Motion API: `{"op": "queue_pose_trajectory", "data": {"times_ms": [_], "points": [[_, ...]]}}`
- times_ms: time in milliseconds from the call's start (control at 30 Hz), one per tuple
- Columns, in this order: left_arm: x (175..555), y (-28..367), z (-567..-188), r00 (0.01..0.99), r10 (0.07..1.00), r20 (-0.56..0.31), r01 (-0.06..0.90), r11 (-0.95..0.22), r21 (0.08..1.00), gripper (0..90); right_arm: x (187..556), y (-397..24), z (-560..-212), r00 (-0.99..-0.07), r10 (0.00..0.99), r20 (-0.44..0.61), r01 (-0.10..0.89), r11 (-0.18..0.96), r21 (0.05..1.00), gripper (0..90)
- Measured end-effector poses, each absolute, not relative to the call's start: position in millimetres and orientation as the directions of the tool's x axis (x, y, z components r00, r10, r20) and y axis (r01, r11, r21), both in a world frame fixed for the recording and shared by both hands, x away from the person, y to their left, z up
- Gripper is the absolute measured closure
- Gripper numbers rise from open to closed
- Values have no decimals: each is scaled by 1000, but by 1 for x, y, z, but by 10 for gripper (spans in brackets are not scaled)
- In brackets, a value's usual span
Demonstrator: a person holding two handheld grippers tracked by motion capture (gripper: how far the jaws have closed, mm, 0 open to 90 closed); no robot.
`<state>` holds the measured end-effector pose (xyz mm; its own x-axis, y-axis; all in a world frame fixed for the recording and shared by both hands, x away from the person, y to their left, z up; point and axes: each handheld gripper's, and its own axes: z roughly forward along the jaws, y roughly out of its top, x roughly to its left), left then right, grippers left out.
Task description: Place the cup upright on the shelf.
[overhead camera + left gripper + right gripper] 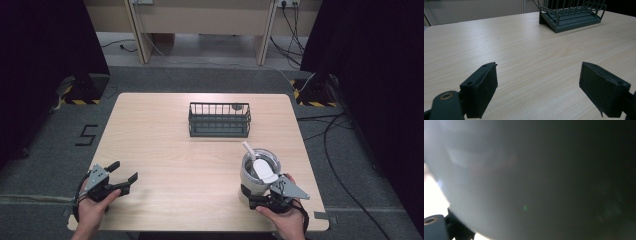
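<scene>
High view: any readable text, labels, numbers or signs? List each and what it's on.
"5": a dark mark that reads as this digit, on the grey floor left of the table.
Black-and-yellow hazard stripes, no wording, at the foot of the dark stands on both sides.
No print can be made out on the cup, the wire basket, the left gripper or the right gripper.

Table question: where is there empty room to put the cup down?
The table is bare across the whole middle, between the left tongs and the cup, and forward to the wire basket. Both far corners beside the basket are free too. It is crowded only at the near right, around the right tongs.
</scene>
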<state>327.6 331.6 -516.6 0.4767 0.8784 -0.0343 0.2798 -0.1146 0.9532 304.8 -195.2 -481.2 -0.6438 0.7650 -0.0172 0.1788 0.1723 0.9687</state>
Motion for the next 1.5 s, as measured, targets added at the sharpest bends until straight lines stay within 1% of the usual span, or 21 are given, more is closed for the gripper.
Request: {"op": "queue_pose_trajectory", "data": {"times_ms": [67,133,300,700,933,1367,1500], "points": [[328,332,-517,477,878,-35,280,-115,953,145,305,-194,-482,-645,764,-19,172,170,970,65],[328,332,-517,479,877,-35,280,-115,953,145,304,-195,-484,-632,775,-21,156,153,976,92],[328,330,-517,484,874,-33,279,-118,953,145,303,-194,-485,-630,777,-22,150,149,977,98],[328,331,-517,482,876,-33,282,-119,952,145,307,-193,-477,-641,767,-19,191,184,964,101],[328,331,-517,480,876,-35,283,-117,952,145,312,-191,-465,-649,760,-12,181,170,969,101],[328,331,-517,482,876,-35,282,-117,952,145,325,-195,-441,-633,774,-8,155,136,978,101],[328,332,-517,479,877,-33,280,-116,953,145,329,-195,-437,-625,780,-18,150,142,978,101]]}}
